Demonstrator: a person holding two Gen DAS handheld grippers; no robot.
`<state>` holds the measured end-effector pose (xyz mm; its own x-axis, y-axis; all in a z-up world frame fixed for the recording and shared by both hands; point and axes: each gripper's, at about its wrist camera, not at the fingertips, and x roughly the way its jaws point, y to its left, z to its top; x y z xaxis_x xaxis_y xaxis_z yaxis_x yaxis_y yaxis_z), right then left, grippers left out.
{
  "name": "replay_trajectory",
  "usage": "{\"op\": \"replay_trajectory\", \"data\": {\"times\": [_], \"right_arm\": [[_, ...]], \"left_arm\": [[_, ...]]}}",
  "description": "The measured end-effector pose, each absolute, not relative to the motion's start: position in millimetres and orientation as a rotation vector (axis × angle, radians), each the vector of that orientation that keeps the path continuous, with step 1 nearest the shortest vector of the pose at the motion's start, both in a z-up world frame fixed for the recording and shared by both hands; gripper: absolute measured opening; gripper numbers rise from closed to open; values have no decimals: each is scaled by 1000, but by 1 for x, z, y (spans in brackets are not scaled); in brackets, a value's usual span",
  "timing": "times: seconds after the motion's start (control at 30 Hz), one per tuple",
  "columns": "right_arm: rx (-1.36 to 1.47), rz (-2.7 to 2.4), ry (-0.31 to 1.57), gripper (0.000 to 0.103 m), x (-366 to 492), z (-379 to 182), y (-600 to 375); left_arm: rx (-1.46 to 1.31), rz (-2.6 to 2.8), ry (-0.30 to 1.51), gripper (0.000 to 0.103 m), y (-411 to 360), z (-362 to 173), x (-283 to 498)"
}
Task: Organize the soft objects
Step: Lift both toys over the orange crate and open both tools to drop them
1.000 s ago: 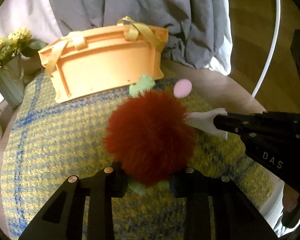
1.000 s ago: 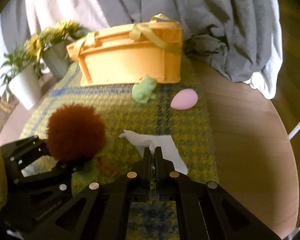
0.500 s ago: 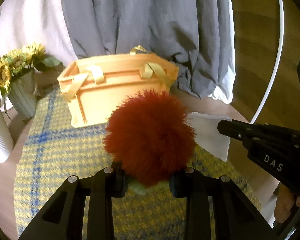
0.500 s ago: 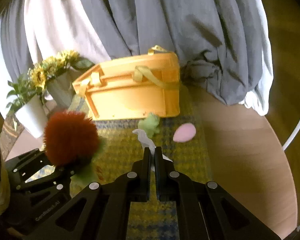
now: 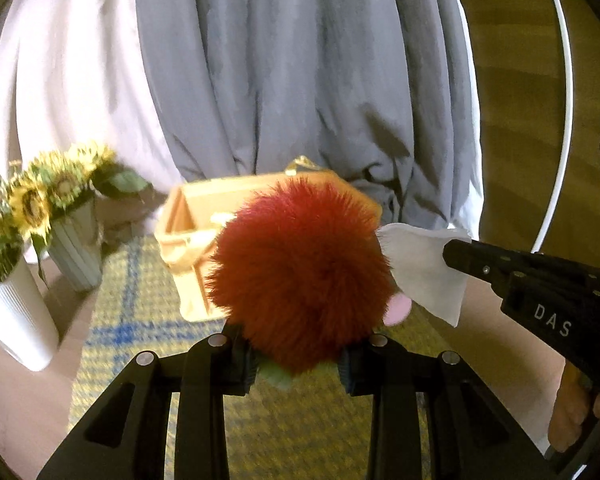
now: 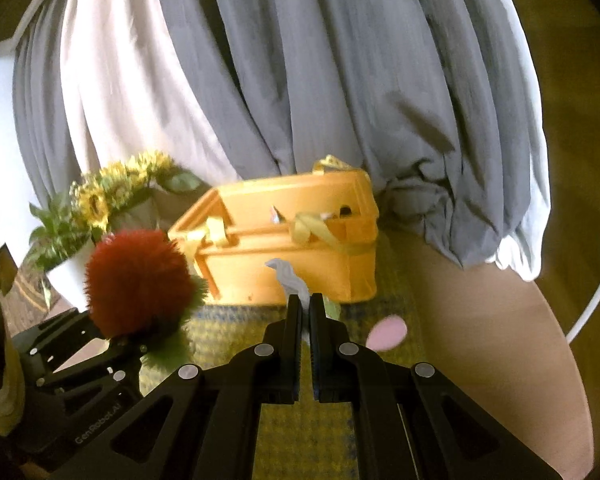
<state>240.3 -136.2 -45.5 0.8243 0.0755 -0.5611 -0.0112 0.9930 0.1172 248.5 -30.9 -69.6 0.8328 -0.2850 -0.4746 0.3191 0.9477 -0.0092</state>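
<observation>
Below, a yellow-and-blue checked mat covered the wooden table, grey curtains behind; left gripper clamped a red pompom, right gripper pinched a tissue.

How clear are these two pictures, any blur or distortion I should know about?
Left wrist view: the sunflowers, the white pot and the orange basket are smeared by motion, while the red pompom stays fairly sharp. Right wrist view: sharper overall, mild blur on the curtain, strong daylight on its left side. Both views: fisheye bending, dark corners.
</observation>
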Motion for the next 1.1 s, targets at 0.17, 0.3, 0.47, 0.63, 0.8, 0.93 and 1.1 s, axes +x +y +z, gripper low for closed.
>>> {"op": "replay_trajectory", "data": {"times": [0.17,0.3,0.47,0.63,0.8,0.93,1.1], "right_arm": [[121,57,534,5,252,-29,-133],[119,64,491,5,261,-19,-130],[126,70,449,5,275,-8,-130],[126,84,414,5,292,1,-128],[108,106,375,5,311,11,-125],[97,120,354,5,328,18,-125],[103,134,346,5,352,19,-129]], "left_arm": [[82,-296,444,31,-27,-54,256],[90,-279,407,31,-22,-42,264],[97,-263,372,31,-19,-27,277],[107,-235,334,31,-16,-14,290],[114,-203,297,31,-16,-2,305],[123,-173,282,31,-15,4,324],[128,-169,275,31,-16,6,347]]}}
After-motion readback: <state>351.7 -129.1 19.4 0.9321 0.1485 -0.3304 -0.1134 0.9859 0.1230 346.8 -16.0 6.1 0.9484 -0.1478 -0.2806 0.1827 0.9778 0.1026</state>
